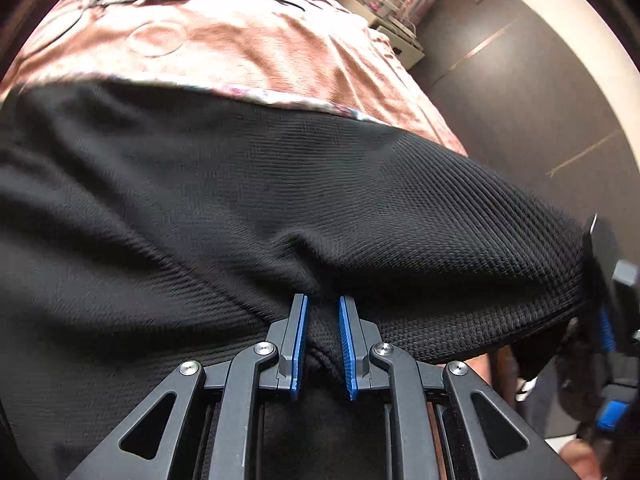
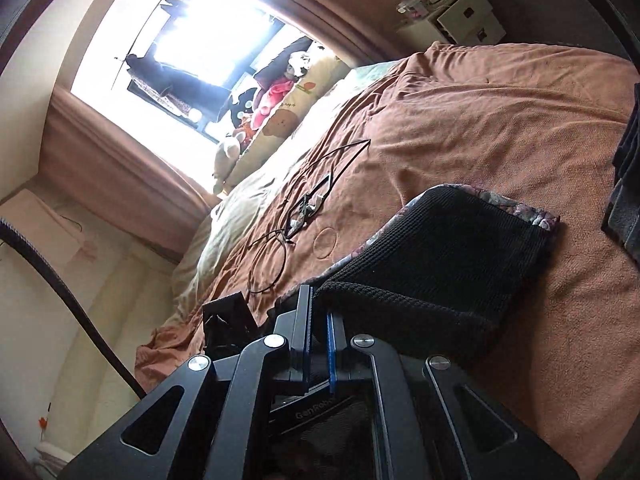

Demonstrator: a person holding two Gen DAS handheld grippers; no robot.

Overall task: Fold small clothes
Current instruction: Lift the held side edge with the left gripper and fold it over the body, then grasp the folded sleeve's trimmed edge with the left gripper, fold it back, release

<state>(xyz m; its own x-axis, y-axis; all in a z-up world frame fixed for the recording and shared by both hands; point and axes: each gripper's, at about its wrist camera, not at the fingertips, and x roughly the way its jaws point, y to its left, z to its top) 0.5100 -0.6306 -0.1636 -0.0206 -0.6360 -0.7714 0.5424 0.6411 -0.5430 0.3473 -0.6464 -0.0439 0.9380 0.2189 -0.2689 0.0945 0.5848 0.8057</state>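
A small black knit garment (image 1: 280,184) with a floral trim lies partly on the brown bedspread (image 1: 248,44). My left gripper (image 1: 323,308) is shut on a bunched fold of its near edge. My right gripper (image 2: 318,312) is shut on another part of the same edge, and it shows at the right edge of the left wrist view (image 1: 608,320). In the right wrist view the garment (image 2: 448,248) stretches away from the fingers, its near edge lifted and its far end resting on the bed (image 2: 480,120).
A black cable with glasses (image 2: 308,204) lies on the bed beyond the garment. Dark folded clothes (image 2: 628,184) sit at the bed's right edge. Pillows and plush toys (image 2: 276,104) line the window side. A white bedside unit (image 2: 452,12) stands past the bed.
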